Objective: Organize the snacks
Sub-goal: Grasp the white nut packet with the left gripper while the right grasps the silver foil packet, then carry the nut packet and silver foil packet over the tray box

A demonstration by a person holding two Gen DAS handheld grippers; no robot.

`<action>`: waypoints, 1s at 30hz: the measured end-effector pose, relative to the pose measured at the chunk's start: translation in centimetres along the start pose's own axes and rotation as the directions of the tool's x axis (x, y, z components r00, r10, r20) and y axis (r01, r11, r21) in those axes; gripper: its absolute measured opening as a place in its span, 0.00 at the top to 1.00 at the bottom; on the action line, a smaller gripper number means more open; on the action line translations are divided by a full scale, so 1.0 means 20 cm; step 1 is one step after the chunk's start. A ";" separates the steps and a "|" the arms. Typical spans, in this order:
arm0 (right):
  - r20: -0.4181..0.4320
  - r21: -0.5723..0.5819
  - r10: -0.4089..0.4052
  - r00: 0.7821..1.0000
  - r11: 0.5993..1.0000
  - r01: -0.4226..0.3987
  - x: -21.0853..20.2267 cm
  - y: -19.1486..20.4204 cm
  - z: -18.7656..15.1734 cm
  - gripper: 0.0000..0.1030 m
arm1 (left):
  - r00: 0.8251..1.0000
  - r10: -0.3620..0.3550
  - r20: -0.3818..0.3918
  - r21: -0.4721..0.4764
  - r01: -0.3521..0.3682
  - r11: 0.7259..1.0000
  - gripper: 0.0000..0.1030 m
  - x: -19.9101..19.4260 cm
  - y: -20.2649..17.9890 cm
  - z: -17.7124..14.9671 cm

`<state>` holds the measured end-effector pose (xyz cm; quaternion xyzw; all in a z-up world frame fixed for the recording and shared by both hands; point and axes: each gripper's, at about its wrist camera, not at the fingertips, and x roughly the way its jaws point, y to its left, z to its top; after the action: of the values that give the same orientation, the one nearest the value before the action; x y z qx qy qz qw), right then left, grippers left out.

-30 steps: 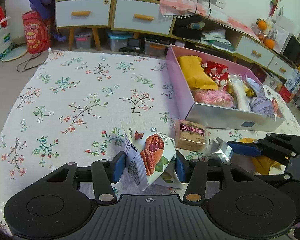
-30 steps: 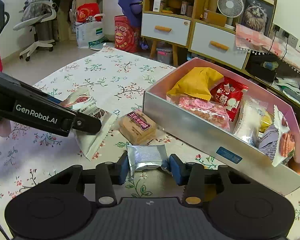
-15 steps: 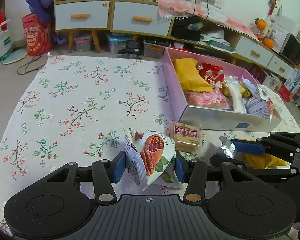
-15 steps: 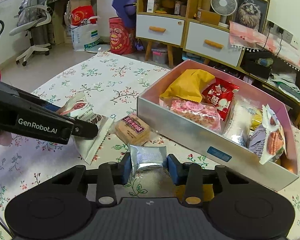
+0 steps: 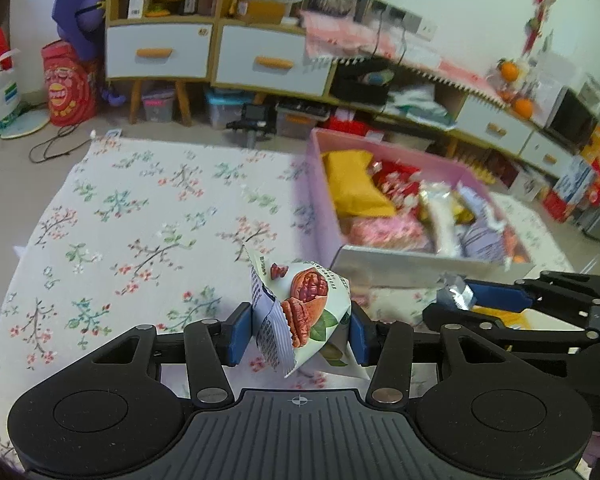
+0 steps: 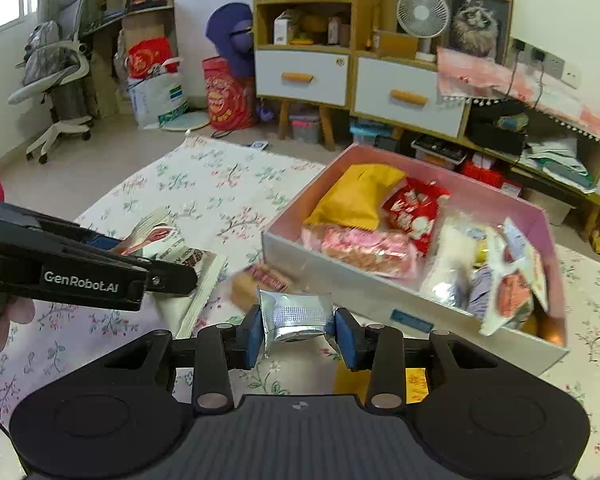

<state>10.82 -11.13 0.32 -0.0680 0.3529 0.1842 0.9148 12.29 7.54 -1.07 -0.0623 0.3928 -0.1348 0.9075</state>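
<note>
Two packets are up off the bench, one in each hand-held gripper.

Left wrist view: your left hand-held gripper (image 5: 298, 334) is clamped on the walnut snack bag (image 5: 300, 312), pads pressing its crumpled sides. It looks light, soft and puffy, so I'd judge it crushes easily; a hold across the seam or upper edge seems safer than the belly. The pink box (image 5: 318, 184) sits towards the bench's far right corner, already crowded.

Right wrist view: your right hand-held gripper (image 6: 296, 334) pinches the silver foil packet (image 6: 296, 314) narrowly across its width. Foil looks slick and thin; it may slip. A brown biscuit pack (image 6: 260, 280) lies blurred on the floral cloth (image 6: 204, 184), beside the box's near wall.
</note>
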 end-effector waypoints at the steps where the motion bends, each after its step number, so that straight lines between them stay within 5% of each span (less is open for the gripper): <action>1: 0.005 0.005 -0.002 1.000 1.000 0.002 -0.01 -0.01 0.00 0.92 | 1.000 -0.004 0.007 0.000 0.004 1.000 0.55 -0.01 -0.01 0.00; 16: 0.062 0.080 -0.043 0.997 0.996 0.038 -0.13 -0.17 0.03 0.91 | 0.999 -0.028 0.046 -0.011 0.028 1.000 0.55 -0.04 -0.15 0.03; 30: 0.122 0.333 -0.063 0.990 0.943 0.019 -0.23 -0.58 0.01 0.91 | 0.999 -0.001 0.038 0.034 0.000 0.999 0.55 0.04 -0.33 0.10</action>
<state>12.36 -23.14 3.50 0.0917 0.3165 0.1070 0.9381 13.03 1.01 1.19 -0.0494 0.3729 -0.1405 0.9158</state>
